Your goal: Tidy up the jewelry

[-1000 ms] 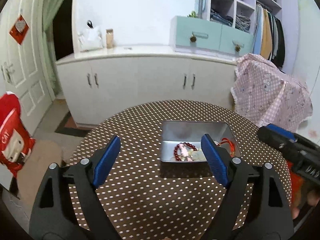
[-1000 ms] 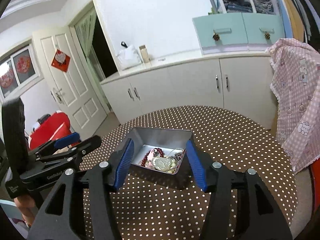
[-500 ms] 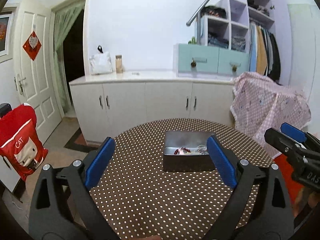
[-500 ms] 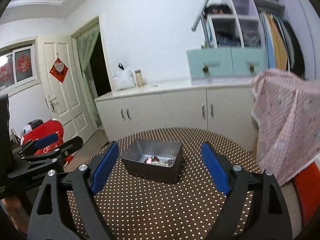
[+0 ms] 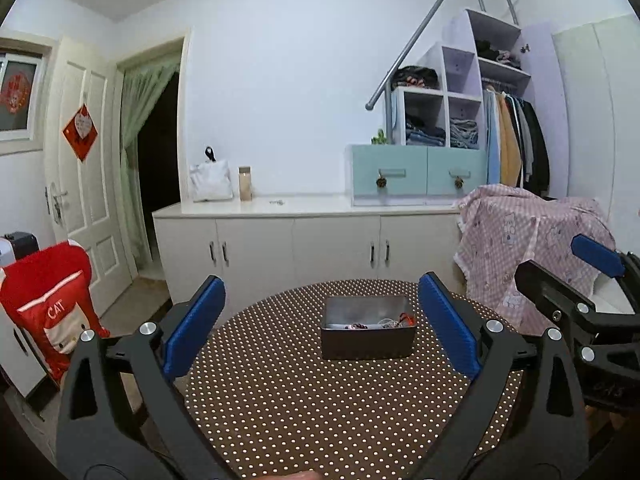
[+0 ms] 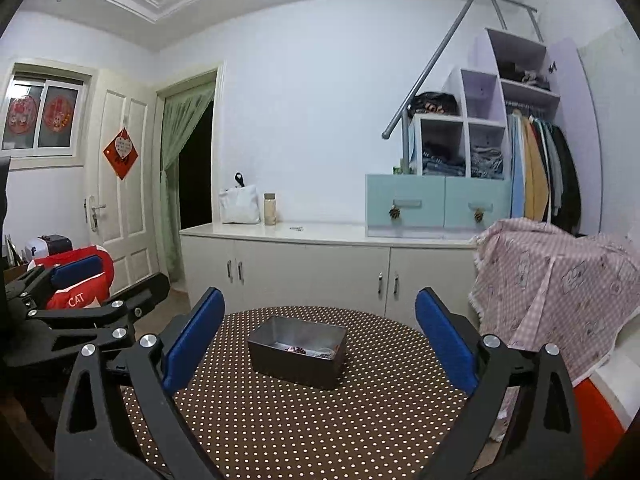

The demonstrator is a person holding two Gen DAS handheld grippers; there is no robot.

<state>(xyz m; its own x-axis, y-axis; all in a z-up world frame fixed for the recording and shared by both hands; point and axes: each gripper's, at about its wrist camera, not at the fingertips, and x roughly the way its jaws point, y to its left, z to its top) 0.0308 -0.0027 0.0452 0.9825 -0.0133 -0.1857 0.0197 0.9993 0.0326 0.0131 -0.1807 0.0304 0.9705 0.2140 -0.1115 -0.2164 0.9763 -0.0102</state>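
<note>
Ahead of both grippers, centred between their fingers but well apart from them: grey metal tin (image 5: pixel 367 332) on the round polka-dot table (image 5: pixel 320 408), jewelry (image 5: pixel 376 325) lying in its bottom, red beads and pale chain visible, detail too small. Left gripper (image 5: pixel 322 334) level, jaws wide apart, holding nothing. Right gripper (image 6: pixel 320 342) same, spread wide, empty, just beside the left.

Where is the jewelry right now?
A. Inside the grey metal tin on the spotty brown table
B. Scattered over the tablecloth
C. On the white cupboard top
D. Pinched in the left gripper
A: the red beads and other jewelry lie inside the grey rectangular metal tin on the brown polka-dot round table; the left gripper and right gripper are open and hold nothing.
</note>
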